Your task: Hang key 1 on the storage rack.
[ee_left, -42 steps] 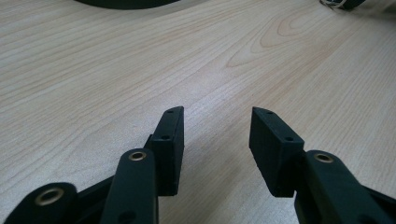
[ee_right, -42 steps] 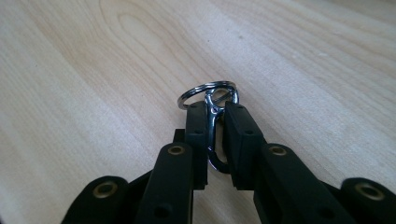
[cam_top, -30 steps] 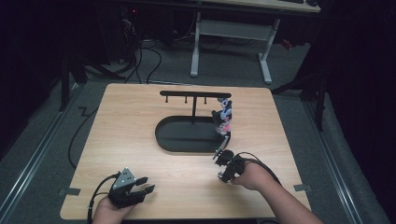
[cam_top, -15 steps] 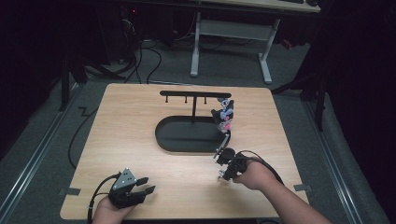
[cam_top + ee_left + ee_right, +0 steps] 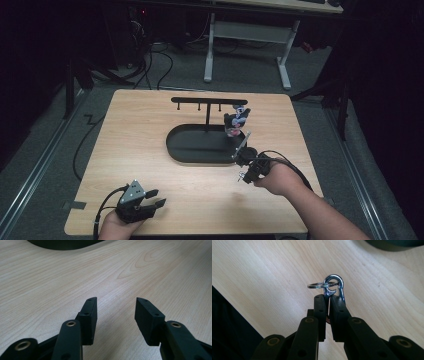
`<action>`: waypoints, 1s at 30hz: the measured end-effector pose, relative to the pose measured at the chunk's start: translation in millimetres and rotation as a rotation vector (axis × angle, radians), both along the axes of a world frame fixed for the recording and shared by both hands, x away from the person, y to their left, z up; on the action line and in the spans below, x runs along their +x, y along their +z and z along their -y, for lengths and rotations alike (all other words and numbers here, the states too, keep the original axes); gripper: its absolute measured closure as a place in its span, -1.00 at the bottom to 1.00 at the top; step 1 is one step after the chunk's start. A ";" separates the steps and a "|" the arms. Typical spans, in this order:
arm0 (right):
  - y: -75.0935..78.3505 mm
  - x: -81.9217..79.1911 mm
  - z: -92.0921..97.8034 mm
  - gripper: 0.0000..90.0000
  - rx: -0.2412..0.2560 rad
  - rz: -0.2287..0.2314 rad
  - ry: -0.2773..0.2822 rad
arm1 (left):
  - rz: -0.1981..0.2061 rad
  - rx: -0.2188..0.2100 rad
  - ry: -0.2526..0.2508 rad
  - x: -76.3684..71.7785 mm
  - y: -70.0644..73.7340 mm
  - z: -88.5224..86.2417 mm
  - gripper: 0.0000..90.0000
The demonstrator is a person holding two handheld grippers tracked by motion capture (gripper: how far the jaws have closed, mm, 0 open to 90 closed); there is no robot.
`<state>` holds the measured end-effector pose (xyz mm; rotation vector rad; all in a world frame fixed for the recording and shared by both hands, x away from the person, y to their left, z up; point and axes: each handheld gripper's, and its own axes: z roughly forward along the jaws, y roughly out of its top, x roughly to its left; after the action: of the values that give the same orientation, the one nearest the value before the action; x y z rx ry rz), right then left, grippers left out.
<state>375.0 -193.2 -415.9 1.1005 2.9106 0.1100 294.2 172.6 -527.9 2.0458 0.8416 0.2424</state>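
Right gripper (image 5: 327,298) clamped a keyring clasp (image 5: 333,285), freshly lifted off the table (image 5: 150,150).

It had risen slightly toward the black stand (image 5: 207,102), where a charm (image 5: 236,121) hung, so hanging looked next; the left gripper (image 5: 116,301) rested open near the front edge.

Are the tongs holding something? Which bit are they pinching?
The right tongs pinch a silver clip by its lower end; its rounded top and a key ring stick out above. The left tongs are open and hold nothing.

Glossy metal clasp (image 5: 333,286) over matt wooden table (image 5: 274,277).
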 end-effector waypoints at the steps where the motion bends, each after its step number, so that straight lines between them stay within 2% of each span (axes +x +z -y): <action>1: 3.1 1.5 -0.7 0.89 0.002 -0.004 0.004 | -0.001 0.000 -0.002 0.1 0.4 -0.7 0.18; 10: 27.4 17.4 -11.0 0.89 0.019 0.009 -0.030 | 0.002 -0.010 0.001 0.0 1.1 -2.6 0.18; 20: 42.7 37.1 -25.0 0.89 0.030 0.024 -0.028 | 0.026 -0.015 0.022 -0.2 2.8 -5.9 0.10; 22: 45.4 39.4 -28.0 0.89 0.033 0.019 -0.053 | 0.037 -0.016 0.032 -0.4 3.4 -6.6 0.05; 24: 47.9 43.6 -29.3 0.89 0.038 0.022 -0.052 | 0.043 -0.021 0.039 -0.5 3.7 -7.0 0.02; 27: 52.2 49.2 -30.4 0.89 0.051 0.024 -0.058 | 0.045 -0.022 0.042 -0.8 3.4 -7.2 0.02; 29: 56.1 52.3 -32.2 0.89 0.057 0.026 -0.082 | 0.042 -0.022 0.040 -0.9 3.2 -7.3 0.02; 30: 57.9 55.3 -31.9 0.89 0.062 0.033 -0.068 | 0.042 -0.021 0.039 -0.9 3.1 -7.2 0.01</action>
<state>430.3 -161.3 -358.0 1.1937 2.8555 0.2164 293.3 179.8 -524.8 1.9994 0.8559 0.2961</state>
